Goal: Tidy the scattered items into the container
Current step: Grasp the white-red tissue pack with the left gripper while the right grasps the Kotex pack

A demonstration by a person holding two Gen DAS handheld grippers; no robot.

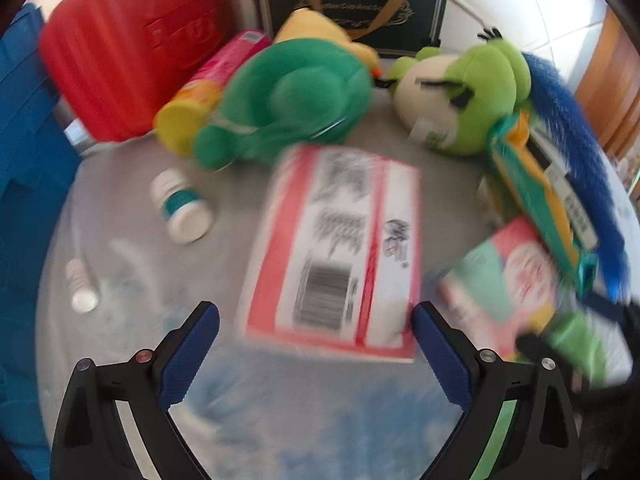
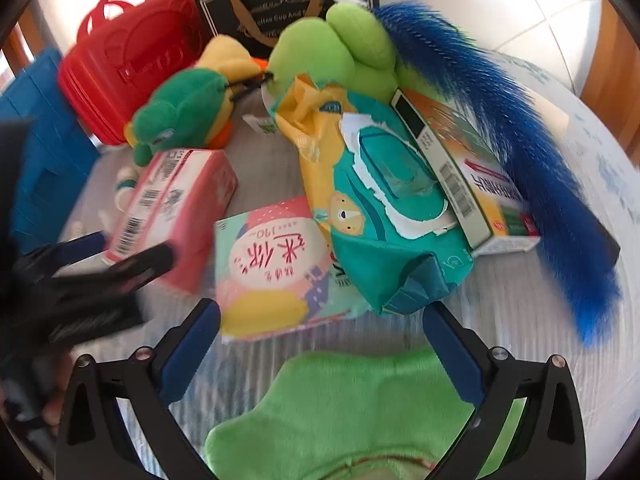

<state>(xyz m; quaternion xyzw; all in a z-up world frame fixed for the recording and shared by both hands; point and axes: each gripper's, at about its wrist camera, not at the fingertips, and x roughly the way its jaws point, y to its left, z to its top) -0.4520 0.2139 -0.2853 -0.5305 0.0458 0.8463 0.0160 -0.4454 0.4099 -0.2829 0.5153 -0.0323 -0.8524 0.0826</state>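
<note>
Left tongs point(image 1: 315, 322) gape wide, empty, straddling the red-and-white cardboard box point(image 1: 336, 248): light, stiff; grip its long sides.

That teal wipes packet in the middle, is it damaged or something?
Yes. The wipes packet has its white label torn raggedly around the flip lid, and it lies tilted across the pink tissue pack, with a box leaning on it.

Red-and-white carton point(image 1: 334, 252) lying flat, barcode up; white pill bottle point(image 1: 182, 206) on its side to its left (teal band); teal wipes pack point(image 2: 384, 196) leaning on an orange-and-white box point(image 2: 472, 184); blue crate point(image 1: 28, 184) at far left.
</note>
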